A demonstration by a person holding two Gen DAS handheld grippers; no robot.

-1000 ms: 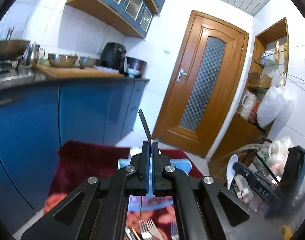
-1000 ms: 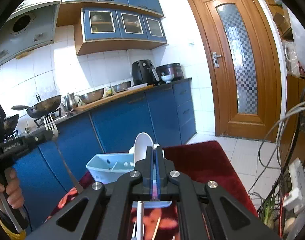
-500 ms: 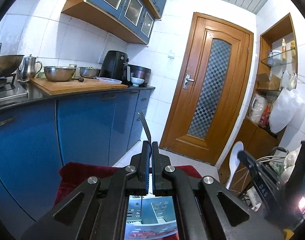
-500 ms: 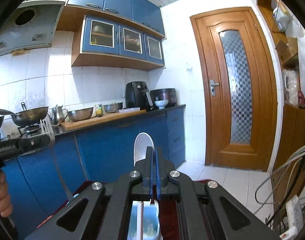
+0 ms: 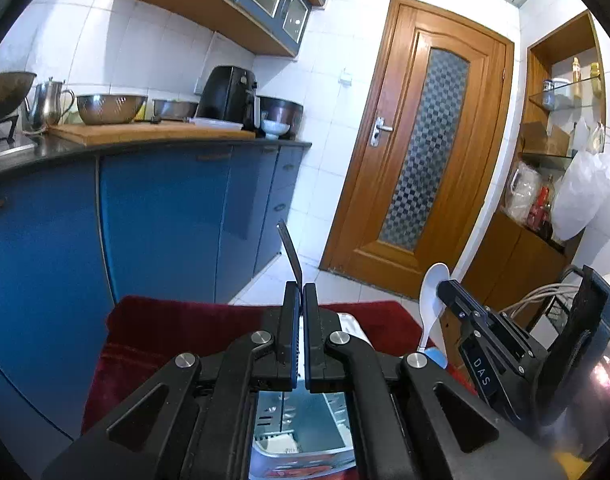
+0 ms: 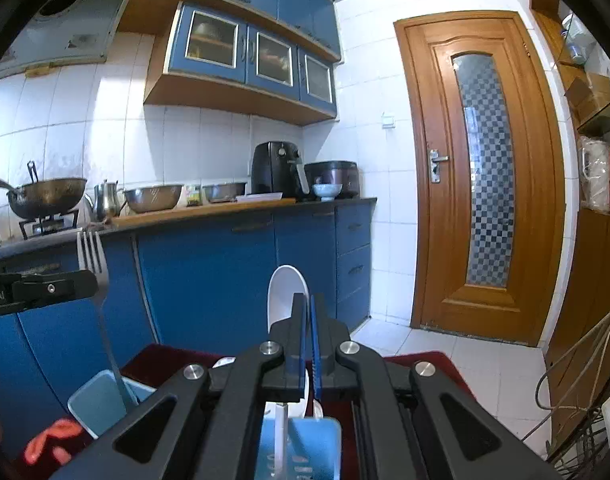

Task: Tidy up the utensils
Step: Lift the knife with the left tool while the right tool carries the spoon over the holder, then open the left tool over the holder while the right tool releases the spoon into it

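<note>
Left wrist view: the left gripper (image 5: 299, 300) is clenched on a slim steel fork (image 6: 92, 258), seen edge-on here as a thin blade rising toward twelve o'clock from the pads. In the right wrist view that fork shows plainly at nine o'clock, tines up, its handle reaching down into the pale blue plastic utensil organizer tray (image 6: 93, 404). The right gripper (image 6: 309, 312) is clamped on a white plastic soup spoon (image 6: 283, 292), bowl up at twelve o'clock, stem hanging toward the tray below.

Compared with a second ago, both grippers have carried their utensils across and lower: the loose forks once visible at six o'clock are gone, and the tray's slotted compartments (image 5: 301, 428) now sit directly beneath the left jaws. That suggests each utensil is over its slot and the lowering-in step is nearly due; neither jaw has loosened yet.

Beneath the tray lies a dark red patterned rug (image 5: 177, 328) on white floor tiles. Farther out, blue kitchen cabinets (image 6: 209, 276) run at ten o'clock under a counter with steel bowls and a black air fryer (image 6: 277, 168), and a brown wooden door (image 6: 481, 176) stands at two o'clock.
</note>
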